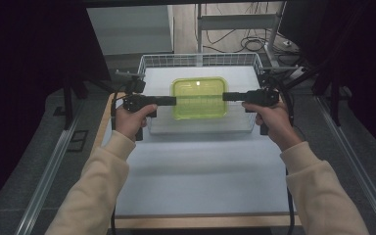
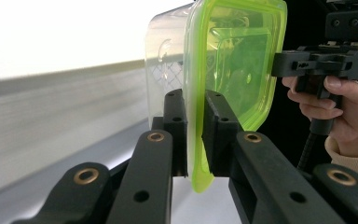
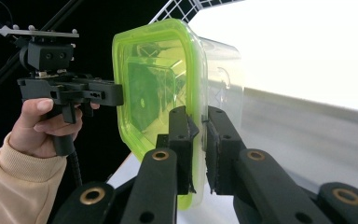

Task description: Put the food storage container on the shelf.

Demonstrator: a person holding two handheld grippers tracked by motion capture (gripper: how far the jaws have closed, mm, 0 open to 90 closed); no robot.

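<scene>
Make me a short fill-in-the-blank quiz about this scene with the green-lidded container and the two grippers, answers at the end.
1. The lid of the clear container is ____ in colour.
2. The left gripper and the right gripper grip the lid's rim from ____ sides.
3. Below the container is a wire ____ with a white floor.
4. The person's sleeves are ____ coloured.

Missing words: green; opposite; basket; cream

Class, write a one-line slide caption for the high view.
Two tongs grip opposite edges of a green-lidded container above a wire basket.
</scene>
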